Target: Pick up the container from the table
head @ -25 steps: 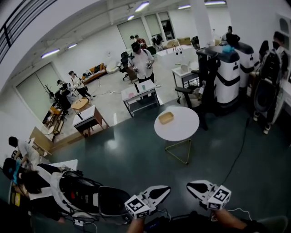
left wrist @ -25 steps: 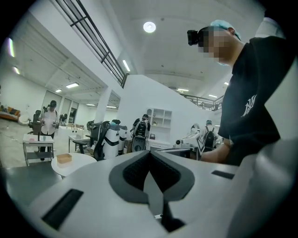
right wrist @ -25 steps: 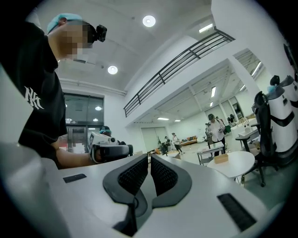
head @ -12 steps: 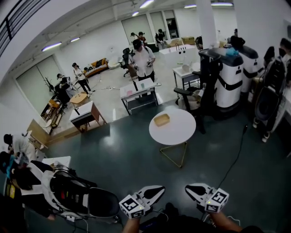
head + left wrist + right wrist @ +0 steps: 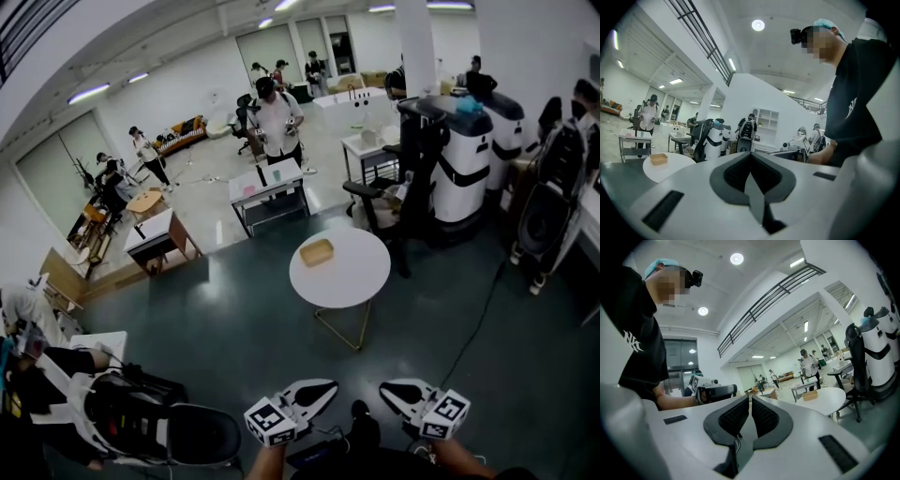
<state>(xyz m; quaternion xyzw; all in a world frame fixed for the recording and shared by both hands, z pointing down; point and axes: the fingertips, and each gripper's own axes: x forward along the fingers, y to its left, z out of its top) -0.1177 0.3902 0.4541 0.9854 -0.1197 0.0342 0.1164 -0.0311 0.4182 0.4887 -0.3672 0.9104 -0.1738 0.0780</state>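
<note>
The container (image 5: 317, 251), seemingly a shallow tan tray, lies on the round white table (image 5: 361, 277) near its far-left rim. The table has slid leftward in the head view since a second ago. The left gripper (image 5: 323, 387) and the right gripper (image 5: 388, 387) are well short of the table, their jaws pressed together on nothing.

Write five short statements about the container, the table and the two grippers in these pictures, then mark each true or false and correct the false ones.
1. The container lies on the round white table. True.
2. The left gripper holds the container. False: its jaws are together on nothing, well short of the table.
3. The right gripper has its jaws shut and empty. True.
4. The container is blue. False: it is tan.
5. Several cups stand beside the container on the round table. False: the container is the only thing seen on it.
</note>
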